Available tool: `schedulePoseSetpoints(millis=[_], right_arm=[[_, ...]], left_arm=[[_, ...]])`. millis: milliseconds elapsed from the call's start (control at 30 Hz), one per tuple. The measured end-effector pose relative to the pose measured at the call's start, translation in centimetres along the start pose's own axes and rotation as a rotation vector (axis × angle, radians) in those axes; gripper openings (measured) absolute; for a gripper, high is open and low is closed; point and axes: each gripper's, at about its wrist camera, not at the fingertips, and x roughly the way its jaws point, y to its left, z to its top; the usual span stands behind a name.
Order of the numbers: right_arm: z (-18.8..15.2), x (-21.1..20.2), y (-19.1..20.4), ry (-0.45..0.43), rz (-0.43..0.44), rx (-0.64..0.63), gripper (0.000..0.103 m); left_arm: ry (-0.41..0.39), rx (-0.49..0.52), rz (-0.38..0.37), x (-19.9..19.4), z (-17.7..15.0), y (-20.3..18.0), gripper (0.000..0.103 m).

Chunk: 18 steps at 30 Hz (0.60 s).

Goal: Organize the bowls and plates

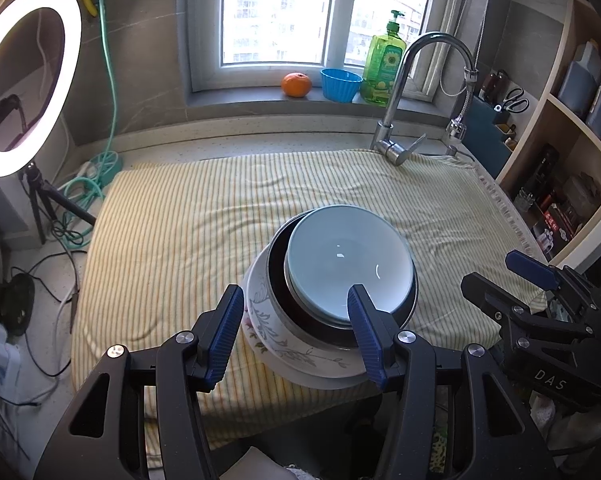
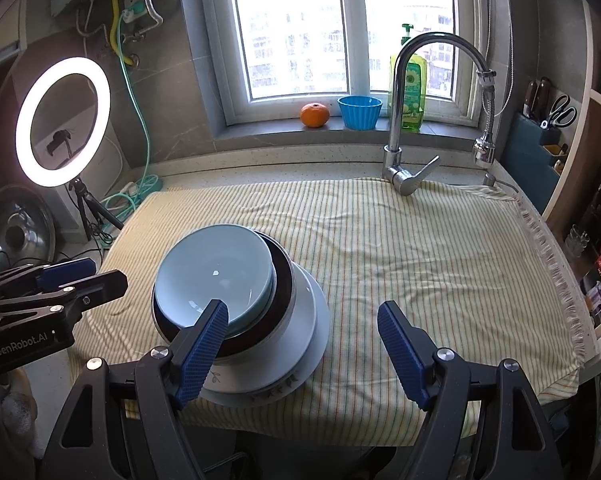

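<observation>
Stack of dishes just ahead of both grippers: pale blue ceramic bowl point(image 1: 348, 264) in a dark steel-rimmed bowl point(image 1: 278, 292), on white floral plates point(image 1: 260, 320). Bowls open upward, round, no long axis. Left gripper point(image 1: 296, 332) spread, empty; right gripper point(image 2: 302, 354) spread, empty. Yellow striped cloth point(image 2: 420, 248) below; window point(image 2: 300, 28) beyond.

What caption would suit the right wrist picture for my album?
Pale blue bowl nested in a dark bowl atop white plates on a striped cloth, both grippers open and empty.
</observation>
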Motion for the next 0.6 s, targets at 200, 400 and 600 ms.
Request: schedulePoseSetpoints(millis=[200,400,600], right_arm=[[-0.02,0.11,-0.1,0.003,-0.002,0.003,0.074],[0.02,0.37,-0.24,0.007,-0.001,0.002,0.074],[0.12,0.8,-0.39,0.017,0.001,0.006,0.074]], left_arm=[[0.002,-0.003,0.001,0.15,0.07,0.03,0.053],[0.005,-0.007,0.002,0.32,0.17,0.06,0.053],[0.013,-0.009,0.006,0.6,0.28,0.11,0.053]])
